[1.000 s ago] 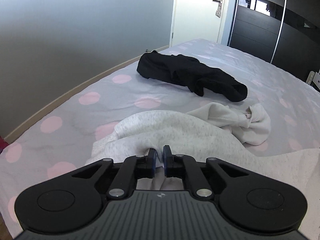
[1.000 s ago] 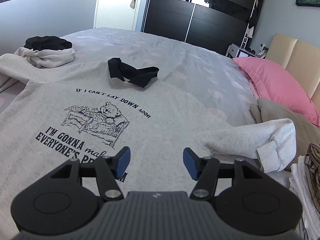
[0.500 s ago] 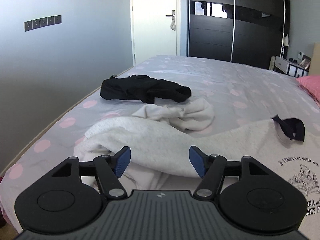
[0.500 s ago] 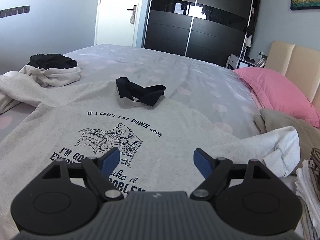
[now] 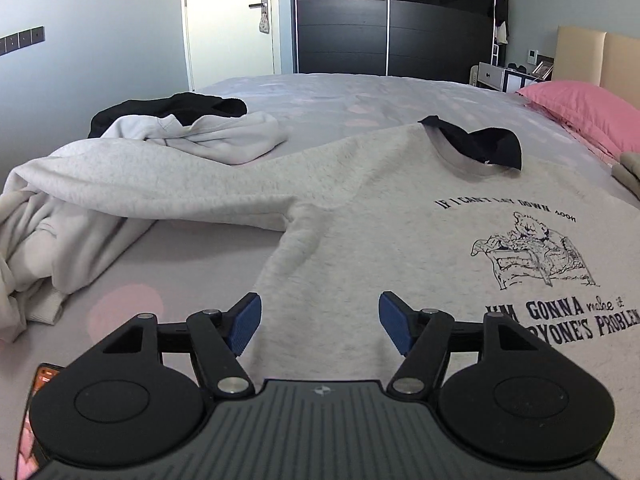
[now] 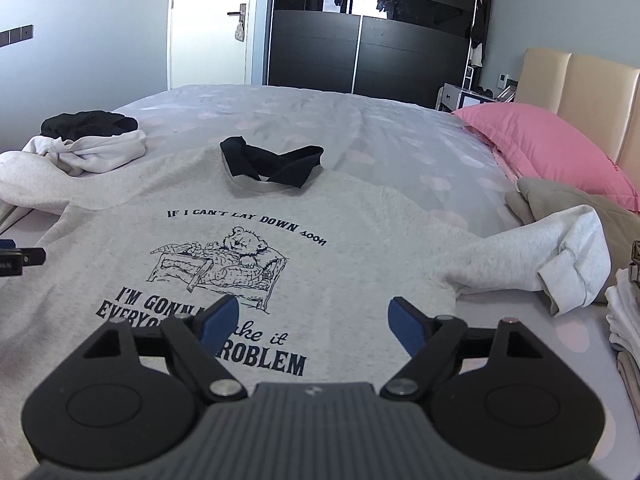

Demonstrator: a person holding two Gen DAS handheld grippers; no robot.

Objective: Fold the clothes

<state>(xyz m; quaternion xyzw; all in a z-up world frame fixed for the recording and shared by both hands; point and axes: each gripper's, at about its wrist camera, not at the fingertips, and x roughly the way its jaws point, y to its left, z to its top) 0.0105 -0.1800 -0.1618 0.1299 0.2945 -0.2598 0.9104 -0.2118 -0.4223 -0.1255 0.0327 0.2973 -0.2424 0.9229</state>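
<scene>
A light grey sweatshirt (image 6: pixel 360 240) with a bear print and a black collar (image 6: pixel 276 164) lies face up on the bed. Its left sleeve (image 5: pixel 132 168) runs out to the left and ends in a crumpled heap. The right sleeve (image 6: pixel 560 256) is bent back on itself at the right. My left gripper (image 5: pixel 320 324) stands open above the sweatshirt's left side, below the armpit, holding nothing. My right gripper (image 6: pixel 310 324) hangs open over the lower part of the print, empty as well. The left gripper's tip shows at the left edge of the right wrist view.
A white garment (image 5: pixel 208 136) and a black garment (image 5: pixel 168 110) lie bunched at the far left of the bed (image 6: pixel 360 120). A pink pillow (image 6: pixel 548 144), a beige cushion (image 6: pixel 568 200) and a stack of folded clothes (image 6: pixel 624 320) sit at the right. A phone (image 5: pixel 40 380) lies near the left gripper.
My left gripper let go of the left sleeve, opened, and swung right toward the sweatshirt's body. The right gripper opened wider and shifted slightly.
</scene>
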